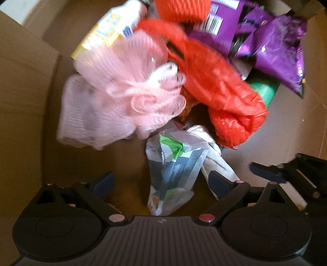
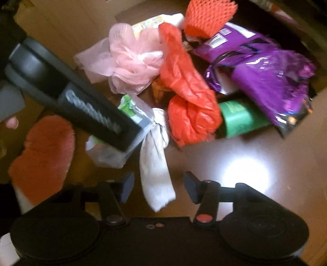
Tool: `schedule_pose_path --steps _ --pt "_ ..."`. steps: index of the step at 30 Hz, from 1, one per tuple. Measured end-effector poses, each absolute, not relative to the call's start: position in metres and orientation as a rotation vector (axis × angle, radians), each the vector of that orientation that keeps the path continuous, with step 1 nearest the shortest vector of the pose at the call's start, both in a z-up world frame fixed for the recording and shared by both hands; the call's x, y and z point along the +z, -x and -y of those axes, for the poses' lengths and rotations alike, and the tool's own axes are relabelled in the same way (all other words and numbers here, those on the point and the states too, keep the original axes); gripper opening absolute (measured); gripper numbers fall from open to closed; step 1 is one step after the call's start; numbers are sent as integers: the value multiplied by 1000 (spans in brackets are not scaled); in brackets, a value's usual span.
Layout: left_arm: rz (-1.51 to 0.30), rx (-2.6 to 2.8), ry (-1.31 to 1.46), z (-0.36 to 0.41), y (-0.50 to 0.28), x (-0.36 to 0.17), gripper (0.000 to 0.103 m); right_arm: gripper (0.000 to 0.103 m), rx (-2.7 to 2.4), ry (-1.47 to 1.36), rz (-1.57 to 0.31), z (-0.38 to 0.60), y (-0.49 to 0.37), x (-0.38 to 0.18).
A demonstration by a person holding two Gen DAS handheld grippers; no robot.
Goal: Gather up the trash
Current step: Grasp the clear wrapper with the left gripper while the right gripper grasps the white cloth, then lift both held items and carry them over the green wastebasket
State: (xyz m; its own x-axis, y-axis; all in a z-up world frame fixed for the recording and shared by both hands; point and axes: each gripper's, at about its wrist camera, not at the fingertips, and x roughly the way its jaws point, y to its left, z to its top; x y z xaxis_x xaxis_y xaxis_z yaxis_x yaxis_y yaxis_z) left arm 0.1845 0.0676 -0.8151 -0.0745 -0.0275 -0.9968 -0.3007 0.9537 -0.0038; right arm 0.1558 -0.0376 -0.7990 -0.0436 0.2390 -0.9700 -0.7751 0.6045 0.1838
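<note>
Both views look down into a cardboard box (image 1: pixel 24 86) holding trash. A clear plastic wrapper with green print (image 1: pixel 175 171) lies between the open fingers of my left gripper (image 1: pixel 161 182). A white crumpled paper strip (image 2: pixel 155 176) lies between the open fingers of my right gripper (image 2: pixel 159 188). Neither gripper holds anything. Behind them lie a pink mesh puff (image 1: pixel 130 90), a red plastic bag (image 1: pixel 220 88), purple snack bags (image 1: pixel 273 41), an orange foam net (image 2: pixel 206 18) and a green can (image 2: pixel 241 118). The left gripper's body (image 2: pixel 81 102) crosses the right wrist view.
The box walls rise close on the left (image 1: pixel 20 61) and right (image 1: pixel 310 102). A bright light spot falls on the bare box floor (image 2: pixel 245 169). An orange fuzzy thing (image 2: pixel 45 151) shows at the left. A yellow and white packet (image 1: pixel 110 28) lies at the back.
</note>
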Motion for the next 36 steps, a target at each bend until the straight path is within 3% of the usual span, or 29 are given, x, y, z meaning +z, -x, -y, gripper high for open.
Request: schedule_pose_path --steps 2,3,6,9,11,13,16,18,24,30,32,33,35,36 --pt "-1650 225 292 -70 -183 -829 89 49 876 491 -1386 31 -156 -811" --pt "-1662 219 302 -70 -182 -834 80 47 875 491 -1390 29 -155 -816" --pt "-1673 214 299 -69 -180 -843 71 35 864 491 -1393 24 -154 -825" --pt "-1686 204 326 -70 -178 -848 52 27 851 481 -1383 24 -155 -824" --pt "-1684 206 336 -69 -177 -848 38 10 848 474 -1389 25 -156 -824" --pt "-1679 209 350 -70 -175 -845 28 3 843 480 -1392 25 -155 -824" --pt "-1682 214 367 -71 -170 -829 18 1 833 467 -1403 25 -151 -821" --pt "-1688 213 366 -70 -167 -814 18 1 836 449 -1424 30 -146 -817" --pt "-1676 189 382 -62 -161 -740 12 1 833 402 -1438 60 -133 -736" --pt "-1644 193 349 -47 -164 -667 12 1 767 326 -1427 82 -138 -645" --pt "-1635 167 316 -38 -169 -668 13 1 757 305 -1422 83 -138 -618" --pt "-1631 153 304 -36 -172 -669 18 1 755 303 -1419 83 -140 -612" --pt "-1626 144 313 -34 -176 -687 45 1 756 303 -1415 89 -141 -602" --pt "-1614 144 335 -37 -178 -699 74 1 755 305 -1415 91 -143 -601"
